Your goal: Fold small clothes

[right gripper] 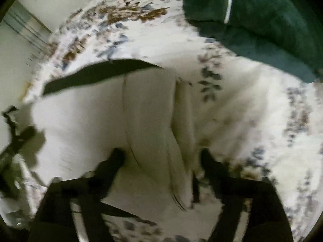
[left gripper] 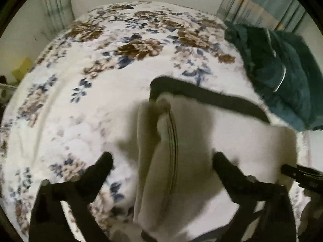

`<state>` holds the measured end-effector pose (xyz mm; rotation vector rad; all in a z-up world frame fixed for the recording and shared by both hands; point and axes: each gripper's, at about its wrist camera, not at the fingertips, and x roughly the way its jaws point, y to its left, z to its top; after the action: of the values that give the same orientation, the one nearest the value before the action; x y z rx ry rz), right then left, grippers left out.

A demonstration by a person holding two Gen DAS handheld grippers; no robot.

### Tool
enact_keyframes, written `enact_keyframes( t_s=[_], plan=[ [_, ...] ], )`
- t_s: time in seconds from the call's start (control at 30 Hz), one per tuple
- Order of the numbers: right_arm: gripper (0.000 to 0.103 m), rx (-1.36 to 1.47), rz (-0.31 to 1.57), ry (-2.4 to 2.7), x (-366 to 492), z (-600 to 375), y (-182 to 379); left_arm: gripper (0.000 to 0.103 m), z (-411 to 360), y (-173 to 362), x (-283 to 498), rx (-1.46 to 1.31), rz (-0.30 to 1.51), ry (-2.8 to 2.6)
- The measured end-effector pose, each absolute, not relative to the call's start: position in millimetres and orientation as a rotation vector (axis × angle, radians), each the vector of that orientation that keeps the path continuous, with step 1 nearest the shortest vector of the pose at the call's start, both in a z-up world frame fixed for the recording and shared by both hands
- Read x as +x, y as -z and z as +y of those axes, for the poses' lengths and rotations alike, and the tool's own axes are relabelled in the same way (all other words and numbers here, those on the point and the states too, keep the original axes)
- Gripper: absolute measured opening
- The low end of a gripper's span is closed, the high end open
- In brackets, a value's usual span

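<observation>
A small cream garment with a black waistband lies on the flowered bedspread. Its left edge is folded over into a raised ridge. My left gripper is open, with its fingers on either side of that ridge, just above the cloth. In the right wrist view the same cream garment shows its black waistband at the top. My right gripper is open, with its fingers astride the garment's folded right edge. The right gripper's tip shows at the right of the left wrist view.
A dark green garment with a white stripe is heaped on the bed at the far right; it also fills the top right of the right wrist view. Curtains and a pale wall stand behind the bed. Yellow items sit beyond the bed's left edge.
</observation>
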<state>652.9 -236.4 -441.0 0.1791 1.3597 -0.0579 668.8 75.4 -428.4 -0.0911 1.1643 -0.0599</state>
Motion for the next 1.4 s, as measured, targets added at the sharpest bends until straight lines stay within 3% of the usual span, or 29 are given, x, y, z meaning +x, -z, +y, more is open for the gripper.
enact_keyframes(
  t_s=[0.33, 1.03, 1.4],
  plan=[
    [0.102, 0.013, 1.264, 0.237, 576.3, -226.9, 389.6, 0.103, 47.9, 385.0, 586.9, 0.012, 1.117, -0.048],
    [0.102, -0.018, 0.880, 0.262, 310.4, -207.7, 83.8, 0.103, 23.6, 140.3, 362.1, -0.017, 0.795, -0.005],
    [0.102, -0.023, 0.744, 0.195, 175.5, -188.5, -24.6, 0.103, 23.2, 63.4, 261.8, -0.019, 0.675, 0.007]
  ],
)
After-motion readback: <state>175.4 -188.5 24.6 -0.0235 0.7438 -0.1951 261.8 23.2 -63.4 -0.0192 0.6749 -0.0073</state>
